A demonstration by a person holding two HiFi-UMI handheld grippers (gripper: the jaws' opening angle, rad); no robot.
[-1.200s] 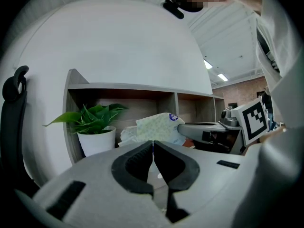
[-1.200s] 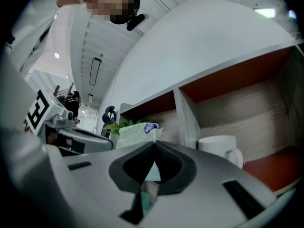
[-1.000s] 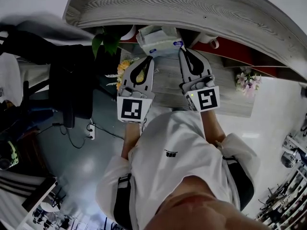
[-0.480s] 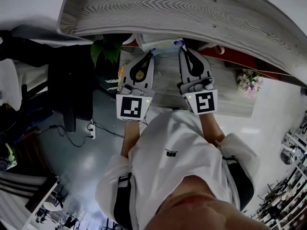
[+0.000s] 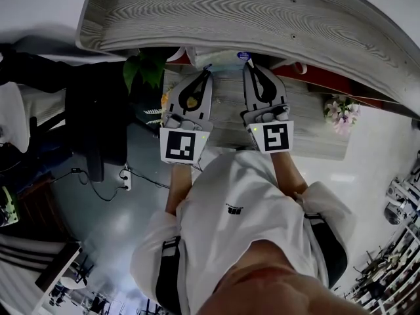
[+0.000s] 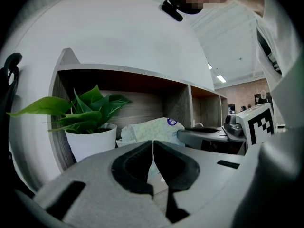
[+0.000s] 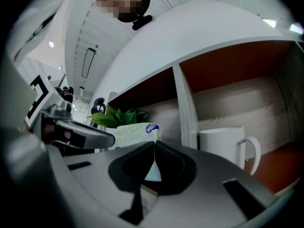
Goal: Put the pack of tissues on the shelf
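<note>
1. While both grippers reach in under the top board of the wood-grain shelf [image 5: 262, 18], the pack of tissues [image 5: 226, 58] lies in a shelf compartment between their tips.
2. Seen from the left gripper view, the pack of tissues [image 6: 152, 129] sits just beside a potted plant [image 6: 88, 122] in a white pot, on the plant's right.
3. At the near edge of the pack, the left gripper [image 5: 207, 71] has its jaws pressed together, and pale wrapper shows in the opening between its pads [image 6: 153, 144].
4. Likewise, the right gripper [image 5: 248, 64] is closed, pinching the pack's right end; a pale wedge of the pack [image 7: 133, 133] shows behind its tips [image 7: 154, 145].
5. Past an upright divider, a white mug [image 7: 223, 148] stands in the next compartment to the right, apart from the pack.
6. Green leaves of the plant [image 5: 146, 64] stick out at the shelf's left end.
</note>
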